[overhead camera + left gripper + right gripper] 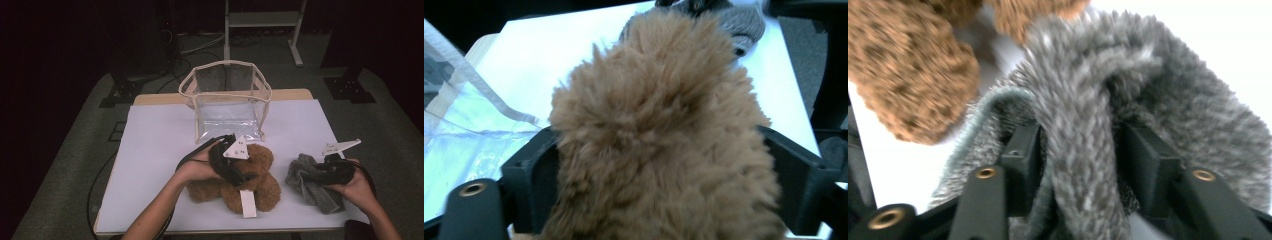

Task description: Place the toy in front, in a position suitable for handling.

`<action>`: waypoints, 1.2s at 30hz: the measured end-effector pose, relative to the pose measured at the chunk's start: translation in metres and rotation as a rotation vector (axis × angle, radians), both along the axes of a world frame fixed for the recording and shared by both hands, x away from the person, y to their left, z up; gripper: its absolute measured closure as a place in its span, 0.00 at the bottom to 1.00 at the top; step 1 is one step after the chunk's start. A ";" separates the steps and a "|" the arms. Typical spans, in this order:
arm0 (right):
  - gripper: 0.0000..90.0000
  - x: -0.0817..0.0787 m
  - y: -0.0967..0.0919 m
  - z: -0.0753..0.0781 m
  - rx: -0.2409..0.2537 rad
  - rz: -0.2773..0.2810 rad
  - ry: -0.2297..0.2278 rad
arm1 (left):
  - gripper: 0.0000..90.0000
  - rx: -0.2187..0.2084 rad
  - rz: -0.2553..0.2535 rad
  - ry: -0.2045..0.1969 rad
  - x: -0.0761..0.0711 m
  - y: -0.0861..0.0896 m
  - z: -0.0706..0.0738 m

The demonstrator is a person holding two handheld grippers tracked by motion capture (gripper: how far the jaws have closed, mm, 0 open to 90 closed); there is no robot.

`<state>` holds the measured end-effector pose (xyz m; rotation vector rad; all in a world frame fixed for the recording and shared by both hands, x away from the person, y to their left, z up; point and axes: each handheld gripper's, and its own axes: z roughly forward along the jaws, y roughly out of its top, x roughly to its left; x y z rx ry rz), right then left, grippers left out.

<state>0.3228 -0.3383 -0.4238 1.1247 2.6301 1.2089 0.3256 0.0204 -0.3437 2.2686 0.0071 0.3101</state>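
A brown plush bear (pixel 260 186) lies on the white table (pixel 155 150), a white tag (pixel 247 203) sticking out toward the front edge. My left gripper (pixel 244 176) reaches over it from the left. In the left gripper view the bear (pixel 659 125) fills the gap of that gripper (pixel 661 165), fur brushing both jaws without looking squeezed. To the right lies a crumpled grey fuzzy cloth (pixel 306 184). My right gripper (pixel 324 175) is at it from the right, and a raised fold of the cloth (pixel 1173 100) stands between the open jaws of this gripper (pixel 1080 150), with small gaps either side.
A clear plastic bag with cream trim (pixel 227 100) stands open at the back middle of the table; its film (pixel 464 130) lies close to the bear's left. The bear's limb (pixel 913 75) lies just beside the grey cloth. A metal stand (pixel 262 20) rises behind the table.
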 end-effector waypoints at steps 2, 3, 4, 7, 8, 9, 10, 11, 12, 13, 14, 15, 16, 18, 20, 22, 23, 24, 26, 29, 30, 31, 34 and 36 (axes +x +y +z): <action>0.49 -0.002 -0.002 0.011 0.024 0.009 -0.032 | 0.13 -0.016 0.003 -0.001 0.000 0.005 0.003; 0.49 -0.003 -0.002 0.015 0.037 0.012 -0.042 | 0.13 -0.028 0.002 -0.001 -0.001 0.008 0.004; 0.48 -0.004 -0.002 0.021 0.051 0.015 -0.053 | 0.13 -0.045 0.005 -0.001 -0.001 0.012 0.006; 0.46 -0.007 0.004 0.033 0.085 0.042 -0.084 | 0.12 -0.082 0.018 -0.004 -0.002 0.026 0.012; 0.45 -0.008 0.008 0.037 0.094 0.064 -0.093 | 0.12 -0.085 0.022 -0.008 -0.002 0.030 0.013; 0.44 -0.009 0.012 0.039 0.101 0.079 -0.097 | 0.11 -0.090 0.028 -0.009 -0.003 0.034 0.013; 0.44 -0.009 0.017 0.041 0.111 0.100 -0.102 | 0.11 -0.092 0.034 -0.006 -0.003 0.039 0.013; 0.43 -0.010 0.022 0.043 0.122 0.121 -0.107 | 0.11 -0.096 0.041 -0.009 -0.004 0.044 0.012; 0.42 -0.010 0.027 0.045 0.137 0.140 -0.115 | 0.11 -0.099 0.046 -0.008 -0.004 0.049 0.011; 0.41 -0.010 0.033 0.046 0.148 0.160 -0.121 | 0.11 -0.104 0.051 -0.003 -0.004 0.054 0.010; 0.40 -0.010 0.038 0.048 0.155 0.175 -0.130 | 0.11 -0.108 0.059 -0.001 -0.004 0.058 0.008; 0.39 -0.010 0.044 0.050 0.157 0.191 -0.142 | 0.11 -0.109 0.063 0.001 -0.005 0.063 0.007; 0.38 -0.010 0.049 0.053 0.160 0.207 -0.150 | 0.11 -0.107 0.067 0.001 -0.005 0.067 0.005; 0.37 -0.009 0.060 0.057 0.169 0.234 -0.163 | 0.11 -0.117 0.077 0.007 -0.006 0.074 0.001; 0.35 -0.008 0.071 0.061 0.170 0.264 -0.179 | 0.10 -0.118 0.084 0.014 -0.007 0.080 -0.003; 0.34 -0.008 0.078 0.065 0.176 0.283 -0.190 | 0.10 -0.121 0.094 0.015 -0.008 0.086 -0.006; 0.33 -0.007 0.081 0.066 0.179 0.288 -0.201 | 0.10 -0.123 0.099 0.020 -0.008 0.089 -0.008; 0.32 -0.007 0.085 0.069 0.186 0.297 -0.206 | 0.10 -0.122 0.101 0.021 -0.008 0.091 -0.009; 0.30 -0.006 0.090 0.071 0.188 0.313 -0.216 | 0.10 -0.120 0.113 0.022 -0.008 0.096 -0.012; 0.28 -0.005 0.098 0.074 0.185 0.329 -0.226 | 0.10 -0.123 0.126 0.029 -0.008 0.103 -0.016; 0.27 -0.005 0.102 0.075 0.184 0.333 -0.232 | 0.10 -0.122 0.128 0.032 -0.008 0.104 -0.018; 0.26 -0.004 0.103 0.075 0.184 0.334 -0.234 | 0.10 -0.113 0.132 0.032 -0.008 0.107 -0.020; 0.25 -0.003 0.111 0.078 0.186 0.353 -0.241 | 0.10 -0.113 0.145 0.045 -0.008 0.112 -0.025; 0.25 -0.001 0.116 0.078 0.184 0.365 -0.244 | 0.10 -0.110 0.151 0.042 -0.008 0.117 -0.028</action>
